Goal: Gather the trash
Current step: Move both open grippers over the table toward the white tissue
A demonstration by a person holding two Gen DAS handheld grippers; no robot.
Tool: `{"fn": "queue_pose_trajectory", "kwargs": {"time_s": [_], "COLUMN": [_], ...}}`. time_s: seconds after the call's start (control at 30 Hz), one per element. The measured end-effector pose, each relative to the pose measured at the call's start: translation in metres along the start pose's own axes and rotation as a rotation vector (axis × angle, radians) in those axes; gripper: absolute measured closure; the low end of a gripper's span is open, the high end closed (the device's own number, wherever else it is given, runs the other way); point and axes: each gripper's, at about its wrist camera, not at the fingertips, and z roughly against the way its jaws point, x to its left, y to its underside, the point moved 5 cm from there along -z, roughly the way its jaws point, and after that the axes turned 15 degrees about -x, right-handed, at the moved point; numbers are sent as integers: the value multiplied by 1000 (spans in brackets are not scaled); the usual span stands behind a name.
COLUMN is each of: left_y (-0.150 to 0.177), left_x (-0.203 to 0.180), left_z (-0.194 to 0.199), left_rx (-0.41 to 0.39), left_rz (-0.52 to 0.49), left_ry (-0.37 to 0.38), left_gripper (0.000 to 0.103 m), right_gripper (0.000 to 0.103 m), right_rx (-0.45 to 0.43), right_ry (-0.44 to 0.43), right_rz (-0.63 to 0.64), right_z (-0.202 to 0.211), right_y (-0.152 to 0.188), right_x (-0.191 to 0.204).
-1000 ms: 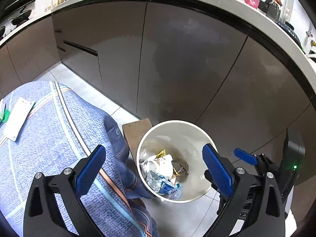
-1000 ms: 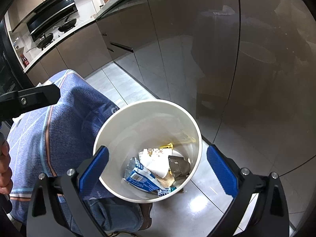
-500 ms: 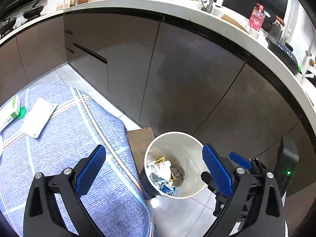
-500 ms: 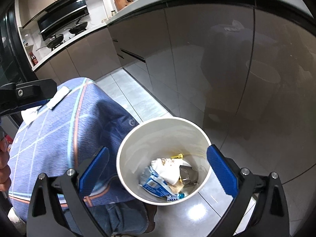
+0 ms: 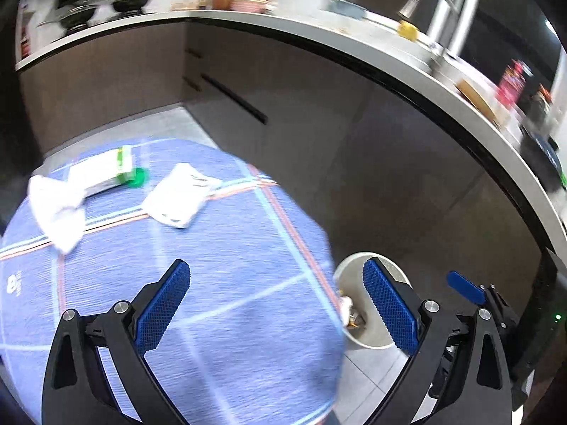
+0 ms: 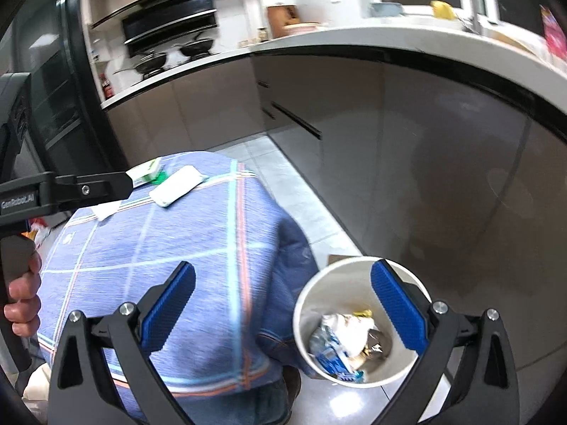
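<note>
A white bin (image 6: 308,304) stands on the floor beside the table, holding several wrappers (image 6: 345,336). In the left wrist view only part of the bin (image 5: 368,336) shows past the table edge. On the blue checked tablecloth (image 5: 212,265) lie a crumpled white tissue (image 5: 58,205), a white and green box (image 5: 106,170) with a green cap (image 5: 136,177), and a flat white packet (image 5: 179,194). My left gripper (image 5: 276,304) hangs open over the cloth, empty. My right gripper (image 6: 283,308) is open and empty, above the table edge and bin. The packet (image 6: 177,186) shows far off.
Dark cabinet fronts (image 5: 354,148) curve behind the table and bin under a pale counter (image 5: 389,56) with a tap, bottles and pans. Grey tile floor (image 6: 301,198) lies between table and cabinets. A hand (image 6: 21,290) grips the left tool's handle.
Both grippers have risen and swung left, away from the bin and over the table. The tissue, box and packet have come into view. Both stay open and empty.
</note>
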Motion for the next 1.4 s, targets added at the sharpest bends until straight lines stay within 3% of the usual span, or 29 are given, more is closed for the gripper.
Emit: {"fn": "queue_pose_trajectory", "kwargs": {"time_s": [0.33, 0.6, 0.87, 1.13, 1.4], "left_y": [-5, -8, -10, -11, -7], "left_x": [126, 212, 258, 294, 307], "left_z": [39, 43, 13, -30, -51], "left_rx": [-50, -71, -51, 6, 37], "left_rz": [131, 217, 224, 270, 270], "left_ry": [-206, -331, -343, -328, -332], "left_gripper": [9, 9, 11, 25, 37], "right_gripper": [3, 5, 10, 10, 9], "right_rx": [33, 119, 197, 233, 258], "right_ry": [-139, -162, -135, -84, 30], "right_rz": [72, -18, -37, -54, -117], "right_z": [-34, -80, -133, -177, -220], "right_y": [-16, -18, -9, -6, -7], "right_x": [98, 147, 173, 185, 182]}}
